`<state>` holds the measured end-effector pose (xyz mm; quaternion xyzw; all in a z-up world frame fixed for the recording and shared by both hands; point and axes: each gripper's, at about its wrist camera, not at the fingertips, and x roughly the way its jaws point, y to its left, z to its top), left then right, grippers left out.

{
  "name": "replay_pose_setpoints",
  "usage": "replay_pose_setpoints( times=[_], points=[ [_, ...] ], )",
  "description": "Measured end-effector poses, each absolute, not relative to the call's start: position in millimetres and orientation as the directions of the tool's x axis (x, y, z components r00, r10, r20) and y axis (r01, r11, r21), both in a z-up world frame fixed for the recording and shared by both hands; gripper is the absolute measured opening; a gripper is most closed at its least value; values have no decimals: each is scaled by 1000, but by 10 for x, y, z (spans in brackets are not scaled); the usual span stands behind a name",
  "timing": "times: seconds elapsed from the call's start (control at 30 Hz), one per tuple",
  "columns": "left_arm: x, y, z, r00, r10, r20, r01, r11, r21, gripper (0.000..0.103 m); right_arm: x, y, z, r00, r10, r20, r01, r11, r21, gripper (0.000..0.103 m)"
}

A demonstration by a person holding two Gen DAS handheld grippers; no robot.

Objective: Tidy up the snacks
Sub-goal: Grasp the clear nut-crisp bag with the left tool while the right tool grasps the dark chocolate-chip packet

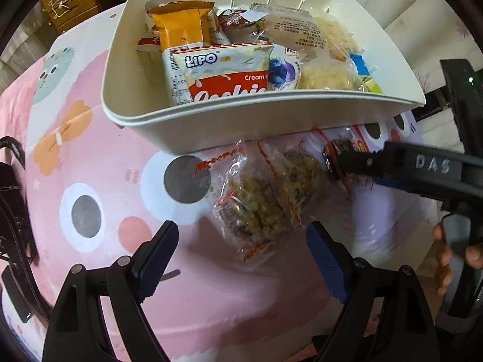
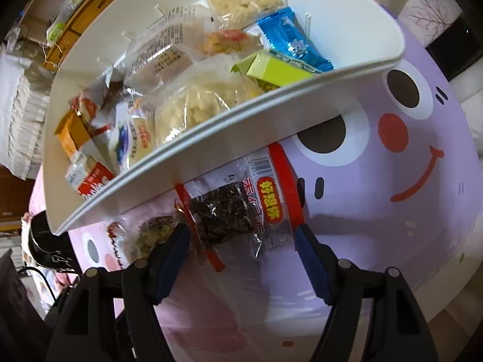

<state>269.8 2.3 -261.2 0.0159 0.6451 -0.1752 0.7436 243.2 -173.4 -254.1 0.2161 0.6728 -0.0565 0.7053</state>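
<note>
A white bin (image 1: 271, 114) full of wrapped snacks stands on a pink and lilac cartoon mat (image 1: 90, 150). In front of it lie two clear packets of yellow-brown snack, the nearer one (image 1: 253, 211) just ahead of my left gripper (image 1: 244, 253), which is open and straddles its lower end. To their right lies a red-striped packet of dark snack (image 2: 226, 211), partly under the bin's rim (image 2: 211, 150). My right gripper (image 2: 241, 253) stands open over it, one finger on each side. In the left wrist view, the right gripper (image 1: 344, 166) comes in from the right.
A person's hand (image 1: 446, 250) holds the right gripper's handle. A black bag (image 1: 12, 196) sits at the mat's left edge and wooden drawers (image 1: 72, 0) stand behind. The mat's right edge (image 2: 437, 301) drops to a pale floor.
</note>
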Motion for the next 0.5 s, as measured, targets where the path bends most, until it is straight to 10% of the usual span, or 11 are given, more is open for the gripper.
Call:
replay_pose_setpoints(
  times=[0.5],
  points=[
    [2948,91,-2849,79,-324,-943,161,937,-309,85,2712,-1559,-2613,107,181,-978,285,936,204,72]
  ],
)
